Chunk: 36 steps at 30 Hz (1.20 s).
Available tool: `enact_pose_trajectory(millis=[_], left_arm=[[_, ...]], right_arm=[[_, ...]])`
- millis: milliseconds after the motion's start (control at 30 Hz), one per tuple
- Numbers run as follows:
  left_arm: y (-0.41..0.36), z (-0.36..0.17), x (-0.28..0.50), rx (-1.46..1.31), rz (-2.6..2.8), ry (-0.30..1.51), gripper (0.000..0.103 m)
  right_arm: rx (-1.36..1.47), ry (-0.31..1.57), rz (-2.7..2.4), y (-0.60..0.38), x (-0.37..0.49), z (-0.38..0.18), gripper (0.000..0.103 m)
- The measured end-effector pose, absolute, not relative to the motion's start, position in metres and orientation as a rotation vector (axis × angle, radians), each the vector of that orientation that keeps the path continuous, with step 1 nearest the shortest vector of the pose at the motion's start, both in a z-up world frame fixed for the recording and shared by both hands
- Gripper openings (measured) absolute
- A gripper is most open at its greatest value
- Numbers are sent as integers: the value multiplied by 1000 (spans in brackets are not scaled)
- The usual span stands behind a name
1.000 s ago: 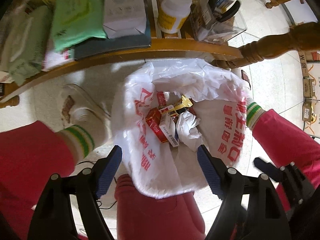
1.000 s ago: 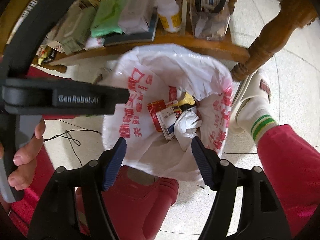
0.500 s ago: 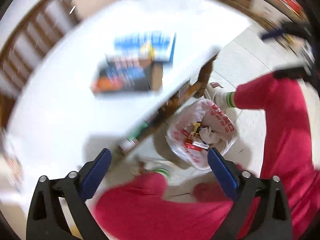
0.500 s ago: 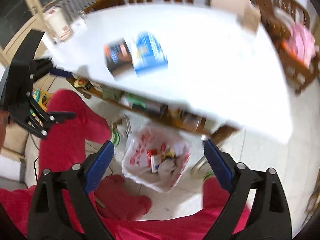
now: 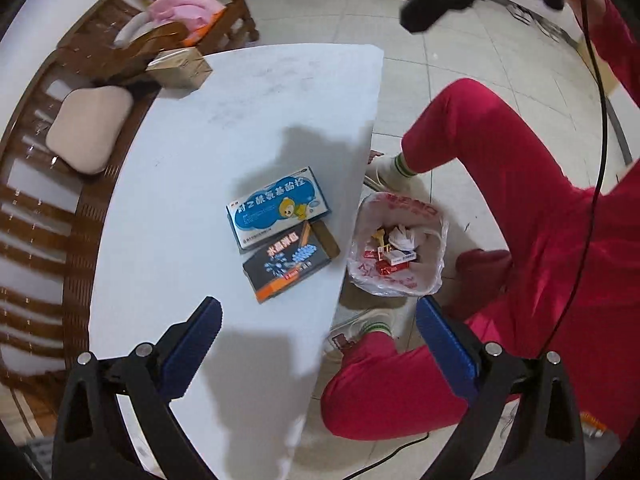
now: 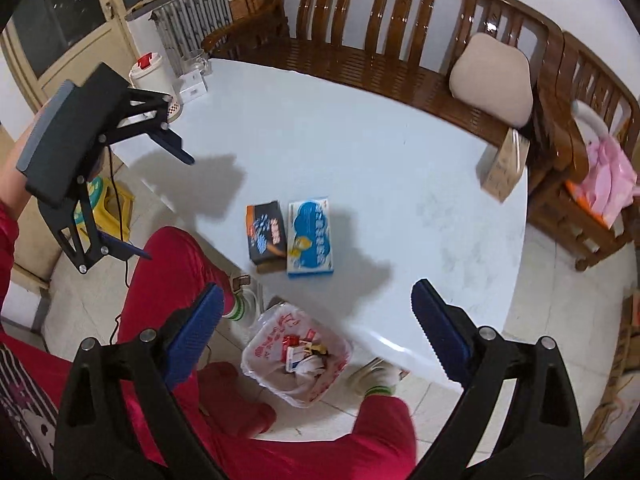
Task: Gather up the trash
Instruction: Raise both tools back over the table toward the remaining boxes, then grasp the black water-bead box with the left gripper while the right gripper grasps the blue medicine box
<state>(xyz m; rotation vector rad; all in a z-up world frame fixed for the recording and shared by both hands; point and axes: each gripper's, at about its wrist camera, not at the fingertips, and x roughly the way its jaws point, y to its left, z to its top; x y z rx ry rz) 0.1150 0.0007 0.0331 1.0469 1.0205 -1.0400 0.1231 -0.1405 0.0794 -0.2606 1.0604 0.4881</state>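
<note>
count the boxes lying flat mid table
2: a blue box and a black box, side by side near the white table's edge, above the trash bag.

Glossy wooden bench (image 6: 400, 40), crinkly plastic bag (image 6: 298, 364)

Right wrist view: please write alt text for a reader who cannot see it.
Two boxes, a blue box beside a black box, lie on a white table. On the floor below, a trash bag stands between red-trousered legs. The right gripper, jaws opening, holds nothing.
</note>
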Motion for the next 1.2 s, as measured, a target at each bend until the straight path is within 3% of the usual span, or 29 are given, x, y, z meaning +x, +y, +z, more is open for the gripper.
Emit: enact_pose_trajectory(millis=[233, 633, 1200], left_arm=[[-7, 0, 138, 1140, -1095, 1067, 95], [-17, -60, 168, 1154, -1199, 1179, 95], [-27, -94, 182, 1172, -1276, 1200, 95]], right_arm=[[-305, 1123, 520, -126, 158, 63, 92], [-328, 1304, 569, -104, 188, -15, 92], [-358, 1416, 574, -85, 202, -71, 92]])
